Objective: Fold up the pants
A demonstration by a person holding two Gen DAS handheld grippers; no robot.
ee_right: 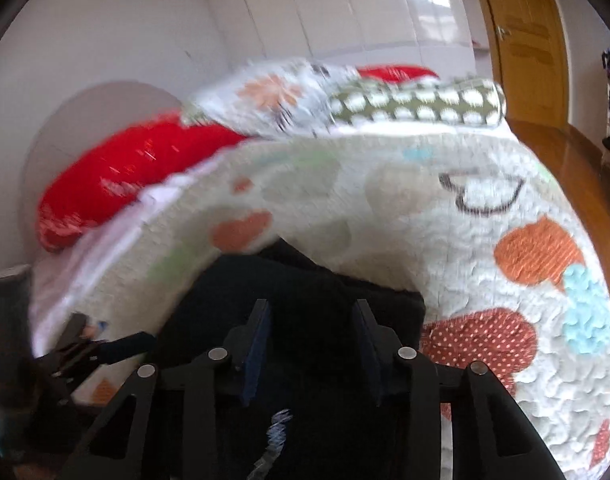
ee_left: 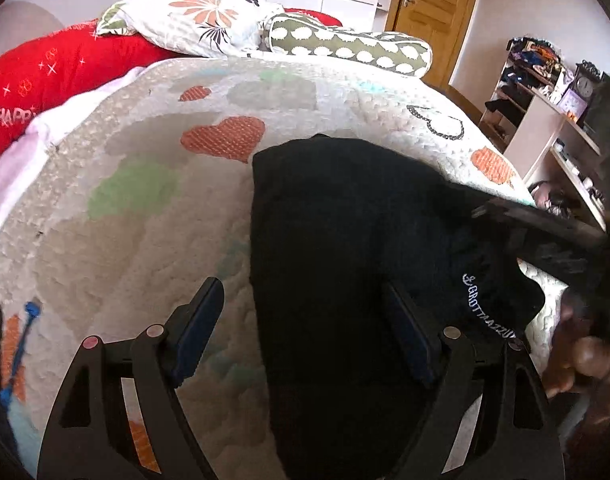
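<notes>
The left gripper [ee_left: 301,322] hangs with its jaws spread wide, released, straddling the near edge of the black pants [ee_left: 345,220]; the right gripper [ee_right: 311,338] has its jaws narrowed over the same cloth, though I cannot tell whether they pinch it. The pants lie folded on the quilted bed [ee_left: 145,208], likely ready for another fold

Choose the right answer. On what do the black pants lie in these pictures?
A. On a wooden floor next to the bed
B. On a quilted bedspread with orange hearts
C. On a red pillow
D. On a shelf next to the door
B: in the left wrist view the black pants lie flat on the quilted bedspread, whose orange hearts show around them; the red pillow is far behind, at the head of the bed.
</notes>
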